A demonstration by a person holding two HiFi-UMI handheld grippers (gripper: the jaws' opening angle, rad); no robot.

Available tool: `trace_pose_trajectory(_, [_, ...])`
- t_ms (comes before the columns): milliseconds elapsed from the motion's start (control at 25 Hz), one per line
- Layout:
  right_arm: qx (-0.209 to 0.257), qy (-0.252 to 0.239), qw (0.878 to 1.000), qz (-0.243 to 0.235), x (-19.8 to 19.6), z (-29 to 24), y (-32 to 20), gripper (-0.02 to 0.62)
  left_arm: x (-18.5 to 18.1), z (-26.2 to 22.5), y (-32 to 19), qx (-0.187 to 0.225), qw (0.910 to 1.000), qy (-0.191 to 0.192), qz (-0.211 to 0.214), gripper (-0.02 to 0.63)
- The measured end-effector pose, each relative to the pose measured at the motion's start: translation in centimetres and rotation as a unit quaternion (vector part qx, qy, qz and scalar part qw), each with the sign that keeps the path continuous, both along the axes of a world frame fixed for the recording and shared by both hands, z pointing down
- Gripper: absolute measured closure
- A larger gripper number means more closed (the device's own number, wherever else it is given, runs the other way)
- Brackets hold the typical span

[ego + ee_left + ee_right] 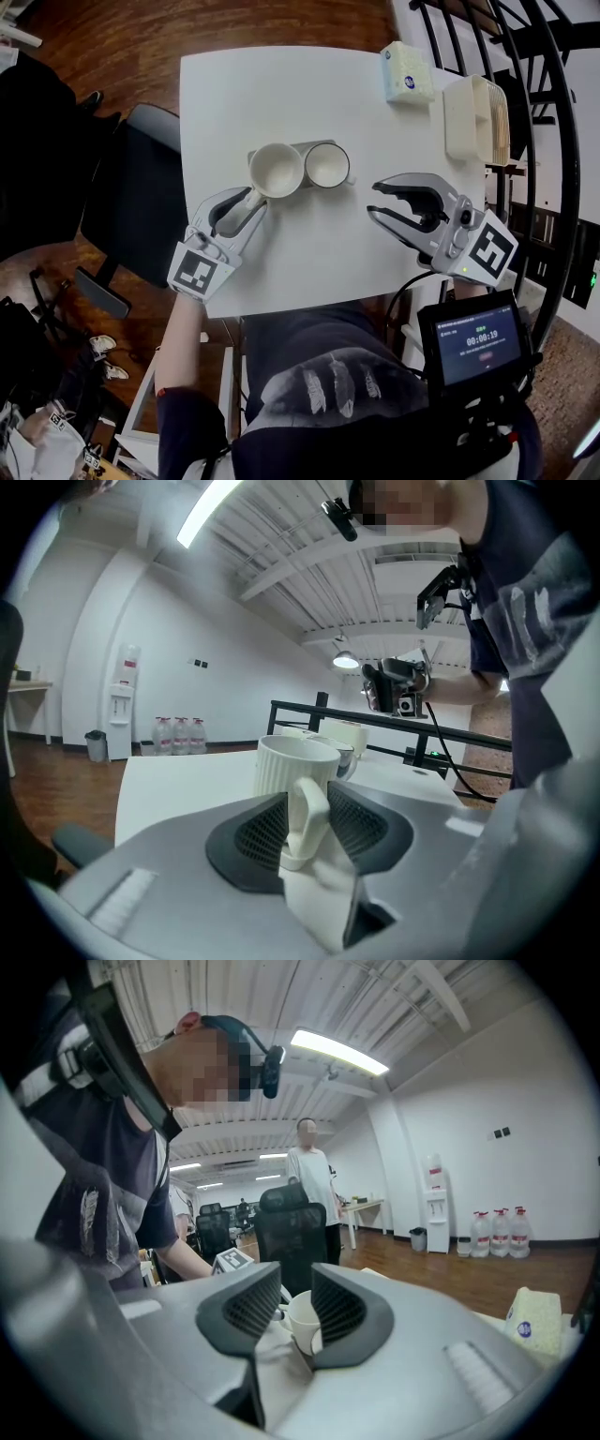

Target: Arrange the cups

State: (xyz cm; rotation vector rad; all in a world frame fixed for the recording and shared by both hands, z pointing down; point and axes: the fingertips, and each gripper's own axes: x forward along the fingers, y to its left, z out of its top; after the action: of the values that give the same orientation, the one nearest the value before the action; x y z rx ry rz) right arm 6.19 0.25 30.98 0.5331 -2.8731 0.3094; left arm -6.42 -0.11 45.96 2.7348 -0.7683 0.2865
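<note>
Ribbed cup (pixel 277 170) sits just ahead of our left gripper (pixel 253 201), its handle pointing back between the part-open jaws, unclamped, we judge. Second cup (pixel 326 164) lies just beyond. Right gripper (pixel 375 200) is part-open, empty and farther off.

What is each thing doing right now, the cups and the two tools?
Ribbed cup: upright, empty.
Smooth cup: upright, empty, right beside the ribbed cup.
Left tool: open, with the ribbed cup's handle between its jaws.
Right tool: open, empty.
Screen: on.
</note>
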Motion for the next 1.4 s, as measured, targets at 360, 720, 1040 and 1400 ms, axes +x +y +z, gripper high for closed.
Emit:
trace_pose_trajectory(360, [0.010, -0.001, 1.000, -0.014, -0.7, -0.6, -0.1, 0.494, -3.2, -8.2, -0.4, 0.050, 0.9986, -0.018, -0.003, 0.383])
trace_pose_trajectory(720, [0.046, 0.012, 0.998, -0.043, -1.8, -2.7, 0.1, 0.492, 1.3, -17.9, -0.4, 0.153, 0.9817, -0.045, 0.104, 0.298])
trace_pose_trajectory(1040, [0.070, -0.013, 0.997, -0.028, -1.5, -5.1, 0.2, 0.494, 3.4, -20.1, 1.1, 0.173, 0.9783, -0.023, 0.112, 0.296])
trace_pose_trajectory(1400, [0.075, -0.010, 0.997, -0.025, -1.4, -4.9, 0.5, 0.591, 3.6, -20.4, 0.8, 0.196, 0.9754, -0.025, 0.098, 0.444])
